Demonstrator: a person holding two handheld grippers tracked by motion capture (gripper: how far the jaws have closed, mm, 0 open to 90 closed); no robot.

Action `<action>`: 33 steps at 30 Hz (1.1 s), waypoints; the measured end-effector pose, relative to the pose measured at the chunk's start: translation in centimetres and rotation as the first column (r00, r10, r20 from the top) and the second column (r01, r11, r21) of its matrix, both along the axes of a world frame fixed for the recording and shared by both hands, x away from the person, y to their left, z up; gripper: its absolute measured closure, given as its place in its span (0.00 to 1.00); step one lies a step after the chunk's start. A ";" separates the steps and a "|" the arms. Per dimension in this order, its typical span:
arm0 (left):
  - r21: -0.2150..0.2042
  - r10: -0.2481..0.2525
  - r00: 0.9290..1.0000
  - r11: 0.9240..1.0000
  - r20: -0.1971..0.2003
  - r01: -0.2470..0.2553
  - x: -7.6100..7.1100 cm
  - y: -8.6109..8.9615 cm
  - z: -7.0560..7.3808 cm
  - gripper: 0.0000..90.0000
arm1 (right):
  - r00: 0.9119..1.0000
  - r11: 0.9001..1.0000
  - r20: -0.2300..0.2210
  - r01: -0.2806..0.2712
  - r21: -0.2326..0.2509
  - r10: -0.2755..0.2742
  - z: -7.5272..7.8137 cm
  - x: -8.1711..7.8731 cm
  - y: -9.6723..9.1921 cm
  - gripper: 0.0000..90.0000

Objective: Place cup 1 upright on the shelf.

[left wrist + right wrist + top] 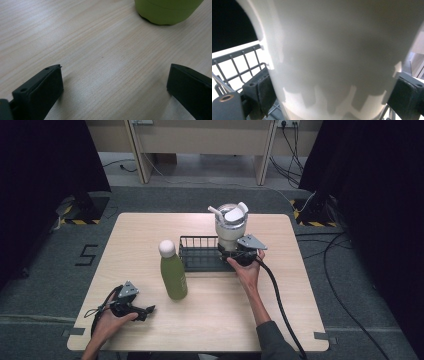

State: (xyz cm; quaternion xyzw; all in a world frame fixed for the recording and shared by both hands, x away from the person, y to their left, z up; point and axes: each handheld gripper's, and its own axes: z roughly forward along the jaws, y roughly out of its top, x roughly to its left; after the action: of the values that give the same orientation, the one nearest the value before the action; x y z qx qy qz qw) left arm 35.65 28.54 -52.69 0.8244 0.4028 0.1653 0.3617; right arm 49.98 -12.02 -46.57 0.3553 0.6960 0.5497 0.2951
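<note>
Evidently the right tongs (239,254) are clamped on the white tumbler (230,226), which stands at the wire basket's (197,253) 3 o'clock end; keep it upright, lid uppermost; the left tongs (137,309) rest apart on the counter (220,315), at 7 o'clock of the green bottle (173,270).

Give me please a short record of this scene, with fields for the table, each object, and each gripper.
table: light wood table
green bottle: green bottle upright, white cap, left of the rack
rack: black wire basket at table centre
tumbler: white tumbler with lid and straw, at the basket's right end
left gripper: left gripper open, low over bare wood
right gripper: right gripper shut on the tumbler's lower body
</note>
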 end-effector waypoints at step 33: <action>0.000 0.000 1.000 1.000 0.000 0.000 0.0 0.0 0.0 0.00 | 1.000 1.000 -0.022 0.002 -0.026 -0.002 0.8 -3.7 -2.1 0.16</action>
State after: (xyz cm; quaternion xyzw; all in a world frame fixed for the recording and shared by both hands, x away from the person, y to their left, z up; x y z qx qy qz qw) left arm 35.65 28.54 -52.70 0.8243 0.4029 0.1654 0.3617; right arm 46.31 -14.16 -45.73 0.3581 0.7060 0.5363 0.2928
